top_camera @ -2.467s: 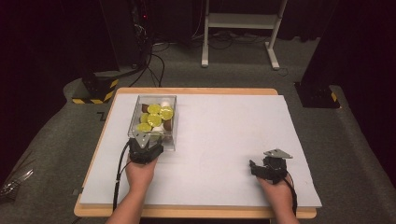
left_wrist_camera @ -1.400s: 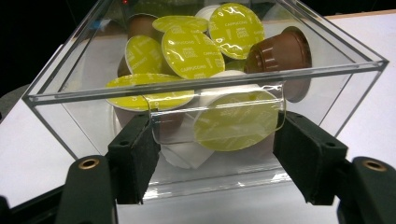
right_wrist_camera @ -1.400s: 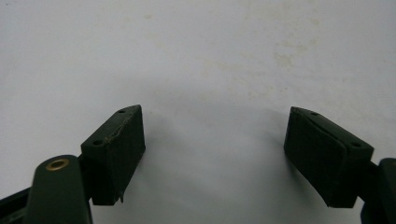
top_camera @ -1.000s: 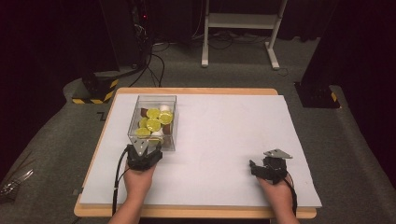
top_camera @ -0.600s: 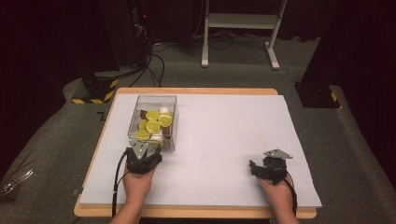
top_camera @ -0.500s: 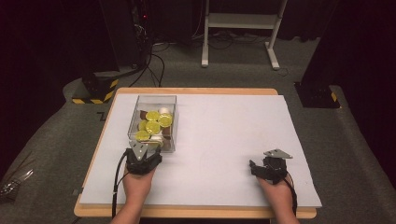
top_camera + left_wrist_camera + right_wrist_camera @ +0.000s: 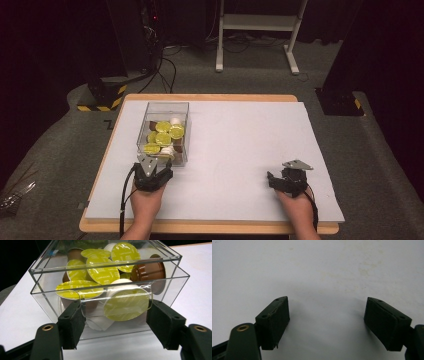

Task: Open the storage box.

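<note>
A clear plastic box [image 7: 148,120] stands at the table's left, full of coffee capsules [image 7: 164,132] with yellow-green lids. In the left gripper view the capsules [image 7: 102,272] show through the clear walls [image 7: 175,290], with a brown capsule [image 7: 150,270] at the right. My left gripper [image 7: 155,166] is at the box's near wall. Its pads [image 7: 72,322] sit against both side edges of a clear tab [image 7: 116,311] on that wall, left gripper [image 7: 116,317] shut on it. My right gripper [image 7: 282,180] rests low at the near right, right gripper [image 7: 325,320] open over the bare white surface with nothing between its jaws.
A white sheet [image 7: 240,140] covers the wooden table [image 7: 210,97]. Black cables trail from both grippers toward the near edge. Beyond the table stand a white frame [image 7: 255,22] and dark equipment with yellow-black feet [image 7: 100,97] on the grey floor.
My left hand has drawn back a little toward the table's near edge, still at the box's near wall. The right hand has not moved.
</note>
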A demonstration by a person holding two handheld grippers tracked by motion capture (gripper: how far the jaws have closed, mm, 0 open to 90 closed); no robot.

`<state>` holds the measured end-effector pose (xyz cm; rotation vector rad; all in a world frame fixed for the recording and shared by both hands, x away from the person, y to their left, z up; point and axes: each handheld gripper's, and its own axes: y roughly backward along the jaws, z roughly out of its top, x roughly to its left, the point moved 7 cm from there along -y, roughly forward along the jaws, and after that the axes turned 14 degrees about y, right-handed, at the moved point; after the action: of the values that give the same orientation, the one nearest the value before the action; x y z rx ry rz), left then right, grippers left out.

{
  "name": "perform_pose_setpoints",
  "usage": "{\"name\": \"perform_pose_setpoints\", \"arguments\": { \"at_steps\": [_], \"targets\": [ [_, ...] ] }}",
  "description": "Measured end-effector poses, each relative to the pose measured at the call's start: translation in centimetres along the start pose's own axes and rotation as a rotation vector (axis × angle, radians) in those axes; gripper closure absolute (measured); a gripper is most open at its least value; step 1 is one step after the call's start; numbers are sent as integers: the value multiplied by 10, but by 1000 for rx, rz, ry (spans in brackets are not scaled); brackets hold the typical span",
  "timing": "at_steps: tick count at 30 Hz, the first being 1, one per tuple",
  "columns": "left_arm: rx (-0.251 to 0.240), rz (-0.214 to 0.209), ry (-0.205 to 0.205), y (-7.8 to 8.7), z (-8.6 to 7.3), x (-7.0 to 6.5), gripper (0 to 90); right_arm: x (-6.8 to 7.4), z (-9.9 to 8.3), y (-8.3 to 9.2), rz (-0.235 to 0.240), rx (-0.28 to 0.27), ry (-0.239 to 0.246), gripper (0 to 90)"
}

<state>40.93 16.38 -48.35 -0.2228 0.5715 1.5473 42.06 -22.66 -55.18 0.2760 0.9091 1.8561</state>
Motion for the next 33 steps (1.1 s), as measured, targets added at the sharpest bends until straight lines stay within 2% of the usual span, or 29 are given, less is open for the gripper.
{"name": "perform_pose_setpoints", "arguments": {
  "at_steps": [33],
  "targets": [
    [-3, -11, 1, 30, -8, 1, 325, 0, 0, 0, -2, 1, 2, 206]
  ]
}}
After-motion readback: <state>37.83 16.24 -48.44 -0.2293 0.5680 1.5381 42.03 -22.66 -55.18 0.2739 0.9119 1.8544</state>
